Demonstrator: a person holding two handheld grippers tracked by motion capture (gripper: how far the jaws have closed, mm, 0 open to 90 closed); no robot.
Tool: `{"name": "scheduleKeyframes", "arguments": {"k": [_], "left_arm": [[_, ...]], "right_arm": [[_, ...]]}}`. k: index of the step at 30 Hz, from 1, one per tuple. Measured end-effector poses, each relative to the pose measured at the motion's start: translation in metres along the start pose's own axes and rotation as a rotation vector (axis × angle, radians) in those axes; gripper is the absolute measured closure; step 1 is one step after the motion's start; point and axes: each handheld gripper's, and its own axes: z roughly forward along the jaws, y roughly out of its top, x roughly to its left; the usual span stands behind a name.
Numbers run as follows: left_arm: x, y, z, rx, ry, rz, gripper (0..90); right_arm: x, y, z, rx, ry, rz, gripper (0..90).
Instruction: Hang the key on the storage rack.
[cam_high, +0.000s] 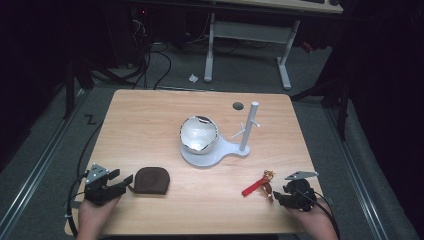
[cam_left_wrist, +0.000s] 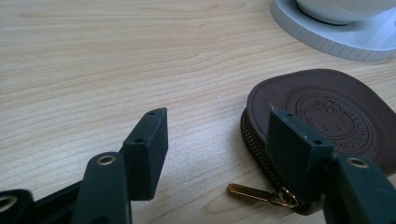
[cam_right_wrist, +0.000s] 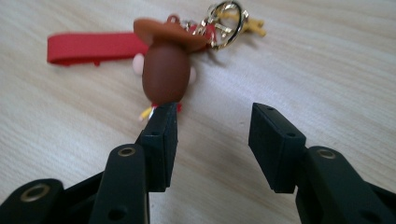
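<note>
In the left gripper view the right jaw covers the near edge of the brown leather pouch (cam_left_wrist: 327, 112), and the white stand (cam_left_wrist: 336, 39) at the far right is cut off by the frame. In the right gripper view the keychain figure (cam_right_wrist: 166, 70) is blurred, so its face cannot be made out.

The left gripper (cam_high: 121, 181) stands wide open at the near left of the counter (cam_high: 150, 115), with nothing between its jaws. The pouch lies flat just to its right, its gold zipper pull (cam_left_wrist: 250, 192) near the right jaw. The right gripper (cam_high: 274, 194) is also wide open at the near right. The keychain figure, with its red strap (cam_high: 251, 188) and gold ring (cam_right_wrist: 226, 21), lies just beyond its left jaw.

A round mirror-like bowl (cam_high: 198, 133) sits on the white stand's base in the middle of the counter; its contents cannot be told.
</note>
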Motion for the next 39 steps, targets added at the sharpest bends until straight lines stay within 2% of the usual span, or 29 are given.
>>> {"name": "scheduleKeyframes", "arguments": {"k": [7, 11, 14, 24, 29, 32, 39], "left_arm": [[-0.002, -0.002, 0.002, 0.007, -0.004, 0.003, 39.4], [-0.003, -0.002, 0.002, 0.005, -0.007, 0.005, 39.6], [-0.003, -0.002, 0.002, 0.004, -0.008, 0.006, 39.6], [0.000, -0.003, 0.000, -0.005, -0.015, -0.019, 39.9], [0.001, -0.003, 0.000, -0.010, -0.020, -0.023, 39.6], [0.001, -0.002, -0.001, -0.015, -0.029, -0.031, 39.6], [0.003, -0.002, -0.003, -0.022, -0.036, -0.035, 39.5]], "right_arm": [[0.000, 0.003, -0.001, 0.079, 0.001, -0.028, 52.2], [0.001, 0.010, -0.005, 0.126, -0.002, -0.065, 51.9], [0.001, 0.013, -0.006, 0.150, 0.003, -0.076, 51.8], [0.019, 0.029, -0.007, 0.289, 0.010, -0.156, 46.8], [0.023, 0.037, -0.009, 0.301, 0.004, -0.165, 41.5], [0.026, 0.041, -0.009, 0.296, 0.005, -0.145, 39.6], [0.036, 0.046, -0.003, 0.309, 0.003, -0.168, 39.1]]}}
